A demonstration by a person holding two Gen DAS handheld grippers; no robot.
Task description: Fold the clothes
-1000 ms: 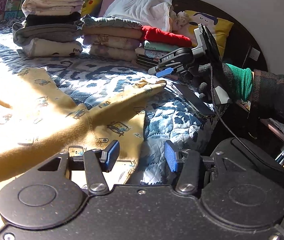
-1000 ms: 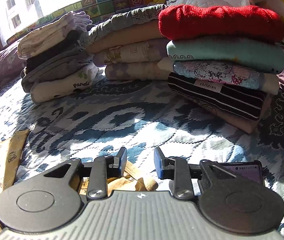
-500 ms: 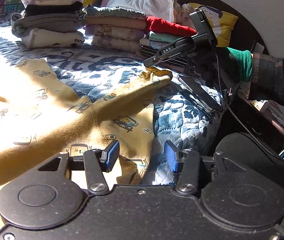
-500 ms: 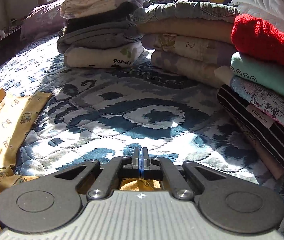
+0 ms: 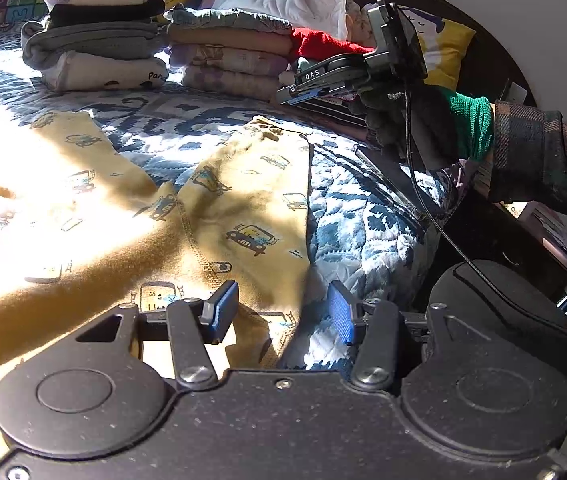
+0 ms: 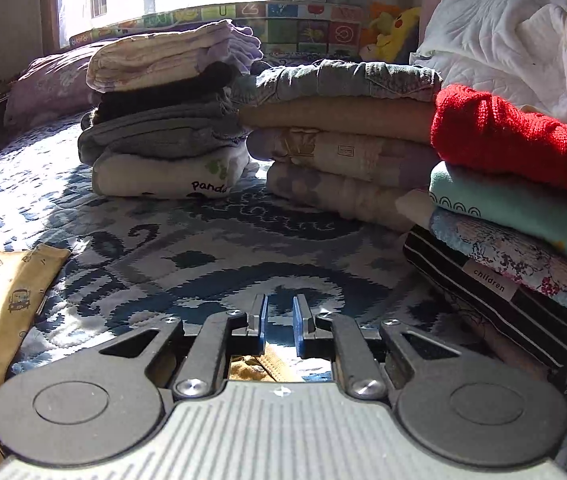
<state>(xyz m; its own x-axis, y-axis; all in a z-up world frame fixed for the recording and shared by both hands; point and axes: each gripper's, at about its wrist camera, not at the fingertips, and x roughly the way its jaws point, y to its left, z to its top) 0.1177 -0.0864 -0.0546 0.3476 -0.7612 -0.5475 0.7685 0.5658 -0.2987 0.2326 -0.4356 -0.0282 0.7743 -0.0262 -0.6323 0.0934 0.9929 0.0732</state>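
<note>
Yellow car-print cotton garment (image 5: pixel 219 208) lies spread on the blue patterned quilt (image 5: pixel 355 232). In the left wrist view its near leg now lies drawn straighter toward the folded stacks than half a second ago, and the left gripper (image 5: pixel 283 312) hovers wide open over the hem, holding nothing. The right gripper (image 5: pixel 303 94), in a gloved hand (image 5: pixel 415 124), has lifted off the cuff. In the right wrist view the right gripper (image 6: pixel 280 330), clamped shut on cloth half a second ago, is parted narrowly with nothing between its pads; the cuff (image 6: pixel 259 368) lies below. Likely the leg is laid out, ready for folding.
</note>
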